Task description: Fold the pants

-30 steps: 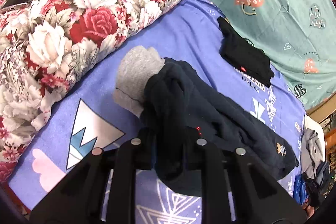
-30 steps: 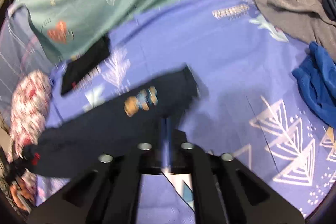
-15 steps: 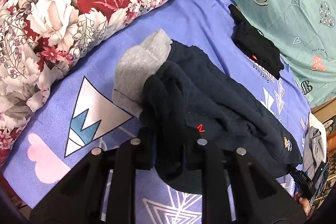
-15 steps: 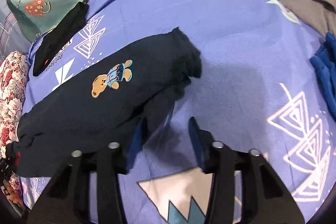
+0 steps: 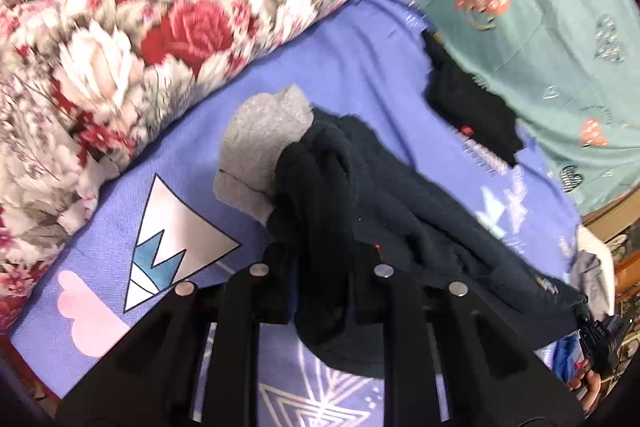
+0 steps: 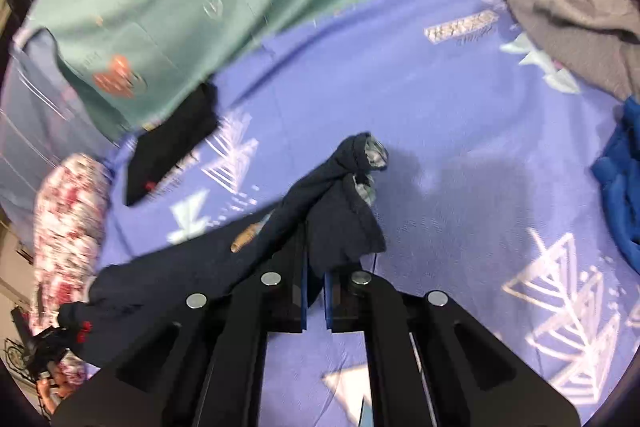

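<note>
Pants (image 5: 360,195), one pair; two grippers

- pants (image 5: 360,195): dark navy cloth, matt, soft-looking
- bed sheet (image 6: 440,107): purple woven cloth, matt, printed
- left gripper (image 5: 320,267) and right gripper (image 6: 316,279): black matt plastic, shiny metal discs
- floral quilt (image 5: 160,27): printed cloth

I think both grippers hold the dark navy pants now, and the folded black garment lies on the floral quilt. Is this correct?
Not quite. The folded black garment lies on the purple sheet, at the edge of the green blanket, not on the floral quilt; the left wrist view shows it. The rest holds: the left gripper and right gripper both grip the navy pants.
</note>
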Tool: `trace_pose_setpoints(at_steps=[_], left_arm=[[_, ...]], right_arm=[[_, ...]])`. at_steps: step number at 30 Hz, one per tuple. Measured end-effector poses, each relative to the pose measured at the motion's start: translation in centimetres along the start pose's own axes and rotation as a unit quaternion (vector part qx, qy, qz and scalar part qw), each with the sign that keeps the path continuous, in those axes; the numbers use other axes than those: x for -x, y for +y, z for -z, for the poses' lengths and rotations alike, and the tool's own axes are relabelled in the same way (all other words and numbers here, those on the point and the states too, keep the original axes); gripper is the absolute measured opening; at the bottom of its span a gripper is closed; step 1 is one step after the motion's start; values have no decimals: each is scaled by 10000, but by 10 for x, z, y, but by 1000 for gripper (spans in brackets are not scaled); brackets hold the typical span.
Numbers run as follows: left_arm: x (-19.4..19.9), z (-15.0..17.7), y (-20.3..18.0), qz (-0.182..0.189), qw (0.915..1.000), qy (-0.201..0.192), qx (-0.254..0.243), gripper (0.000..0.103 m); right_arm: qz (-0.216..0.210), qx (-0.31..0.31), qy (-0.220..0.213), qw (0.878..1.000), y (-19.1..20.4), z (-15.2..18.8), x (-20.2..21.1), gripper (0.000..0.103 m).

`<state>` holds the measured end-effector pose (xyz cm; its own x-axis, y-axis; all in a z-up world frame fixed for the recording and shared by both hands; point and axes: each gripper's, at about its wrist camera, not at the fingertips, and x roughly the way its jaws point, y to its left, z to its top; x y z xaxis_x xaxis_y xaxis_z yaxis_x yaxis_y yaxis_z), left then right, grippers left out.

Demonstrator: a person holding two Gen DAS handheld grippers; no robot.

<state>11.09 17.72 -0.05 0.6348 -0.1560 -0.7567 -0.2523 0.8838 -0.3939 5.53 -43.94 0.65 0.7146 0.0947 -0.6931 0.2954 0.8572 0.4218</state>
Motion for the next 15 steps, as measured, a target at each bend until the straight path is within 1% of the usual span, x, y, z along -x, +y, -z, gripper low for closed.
trace_pose_setpoints(at_steps=[1,3,4,5,8,9,10,11,12,13,14,15], left_arm=[[8,0,0,20,10000,-78,-35,17],[23,1,6,75,9998,-207,-22,17],[25,2,8,108,9997,-205,-5,17],[26,4,10,126,9998,-169,-4,17],[4,15,23,-66,9996,250,66,18],[-6,22,28,-109,9989,447,103,18],[-10,27,32,-142,9984,526,117,18],[-12,31,34,-201,9982,559,103,19],[-12,34,35,-268,9981,557,65,21],[-12,36,36,-347,9979,549,24,25],[-12,38,38,-405,9976,554,9,27],[-13,39,40,-441,9974,569,44,30]], right_arm=[[-2,38,-83,10000,0,4,15,5],[5,77,-134,9999,-2,14,33,5],[6,93,-115,9999,-7,22,39,5],[115,57,-8,9999,-15,30,37,6],[725,-117,805,9940,-43,56,7,8],[911,-107,1020,9905,-48,64,0,9],[1062,-98,1149,9876,-50,70,-4,11],[1122,-149,1117,9873,-52,72,-1,24],[1252,-180,1013,9868,-53,71,2,43],[1627,-171,705,9840,-53,67,12,49],[1897,-124,433,9808,-51,63,20,56],[2016,-72,227,9792,-47,60,26,62]])
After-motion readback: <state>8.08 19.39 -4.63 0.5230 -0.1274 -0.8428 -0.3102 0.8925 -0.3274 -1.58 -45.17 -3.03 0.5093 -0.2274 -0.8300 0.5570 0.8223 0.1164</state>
